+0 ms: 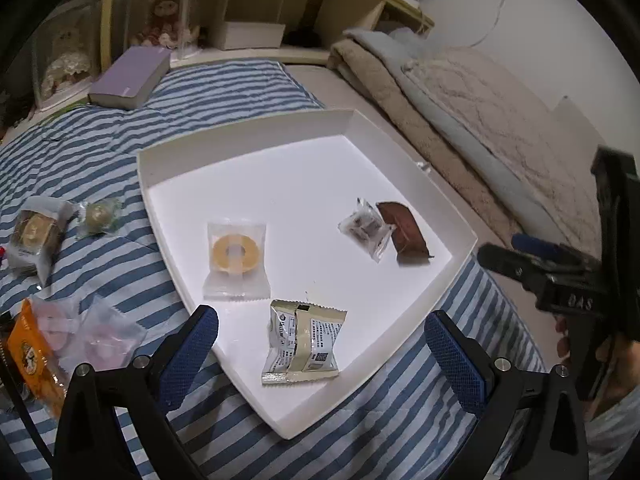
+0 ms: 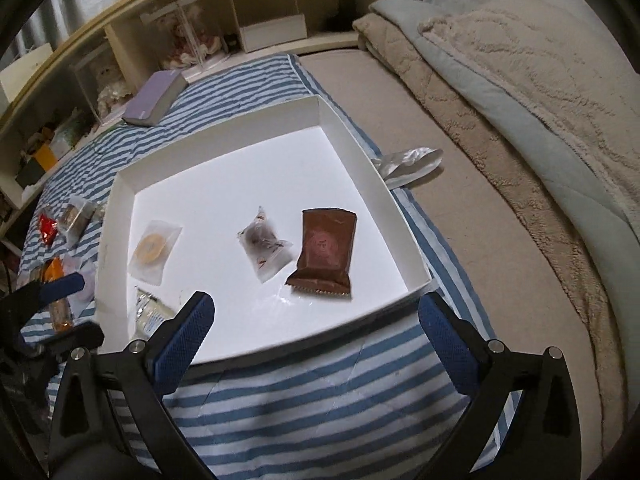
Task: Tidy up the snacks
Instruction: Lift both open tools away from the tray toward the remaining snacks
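Note:
A white tray (image 1: 248,134) lies on a blue-striped blanket. In it are a ring biscuit in a clear packet (image 1: 236,258), a silver packet (image 1: 304,342), a small clear packet with a dark sweet (image 1: 365,228) and a brown packet (image 1: 404,232). My left gripper (image 1: 320,318) hangs open above the tray's near corner, and the silver packet lies loose below its fingers. My right gripper (image 2: 316,306) is open over the tray's near wall (image 2: 280,344), just short of the brown packet (image 2: 326,254), with nothing between its fingers. Each gripper also shows in the other's view: right gripper (image 1: 516,252), left gripper (image 2: 68,308).
Loose snacks lie on the blanket left of the tray: an orange packet (image 1: 32,356), pink packets (image 1: 96,336), a greenish sweet (image 1: 98,216) and a biscuit packet (image 1: 34,236). A purple book (image 1: 130,78) lies farther back. A silver wrapper (image 2: 408,162) and folded beige bedding (image 2: 520,100) are right of the tray.

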`<act>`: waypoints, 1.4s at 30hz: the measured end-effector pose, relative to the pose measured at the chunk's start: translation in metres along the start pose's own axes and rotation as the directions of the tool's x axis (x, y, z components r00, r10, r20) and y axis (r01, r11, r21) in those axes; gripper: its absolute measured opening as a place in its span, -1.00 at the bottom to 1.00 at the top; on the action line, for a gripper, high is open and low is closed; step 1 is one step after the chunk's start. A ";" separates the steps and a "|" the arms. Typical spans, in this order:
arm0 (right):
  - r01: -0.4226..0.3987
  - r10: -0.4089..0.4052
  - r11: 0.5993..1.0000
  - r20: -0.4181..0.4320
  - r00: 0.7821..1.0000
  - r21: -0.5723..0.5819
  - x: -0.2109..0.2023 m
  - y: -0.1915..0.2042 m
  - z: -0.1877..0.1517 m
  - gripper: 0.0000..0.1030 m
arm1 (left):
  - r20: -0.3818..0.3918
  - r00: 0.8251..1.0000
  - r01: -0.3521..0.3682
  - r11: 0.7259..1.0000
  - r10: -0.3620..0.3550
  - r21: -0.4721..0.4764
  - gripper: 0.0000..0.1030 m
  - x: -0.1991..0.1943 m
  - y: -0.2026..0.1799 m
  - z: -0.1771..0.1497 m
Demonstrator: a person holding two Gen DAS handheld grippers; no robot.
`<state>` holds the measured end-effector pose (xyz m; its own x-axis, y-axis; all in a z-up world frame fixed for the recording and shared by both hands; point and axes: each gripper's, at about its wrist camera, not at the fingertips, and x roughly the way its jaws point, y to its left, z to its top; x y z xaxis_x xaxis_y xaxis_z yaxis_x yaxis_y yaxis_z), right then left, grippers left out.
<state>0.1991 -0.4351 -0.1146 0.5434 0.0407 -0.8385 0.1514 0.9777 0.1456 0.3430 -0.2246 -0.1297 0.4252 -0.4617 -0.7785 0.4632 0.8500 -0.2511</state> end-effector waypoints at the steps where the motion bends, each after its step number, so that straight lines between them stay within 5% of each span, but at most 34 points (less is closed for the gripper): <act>1: 0.001 -0.001 1.000 0.006 1.000 -0.002 -0.004 0.002 -0.002 1.00 | 0.005 1.000 -0.002 1.000 0.002 0.002 1.00 -0.004 0.001 0.000; 28: 0.034 -0.027 0.999 0.223 0.974 -0.028 -0.126 0.055 -0.014 1.00 | 0.186 0.982 -0.038 0.999 0.034 0.020 1.00 -0.153 0.005 -0.013; 42: -0.054 0.069 0.997 0.288 0.955 -0.061 -0.143 0.140 0.000 1.00 | 0.255 0.955 -0.145 0.988 0.152 -0.045 1.00 -0.266 0.081 -0.043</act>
<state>0.1423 -0.3043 0.0253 0.7672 0.0470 -0.6397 0.0713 0.9849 0.1579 0.2344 -0.0217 0.0327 0.6749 -0.3767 -0.6346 0.3608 0.9186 -0.1615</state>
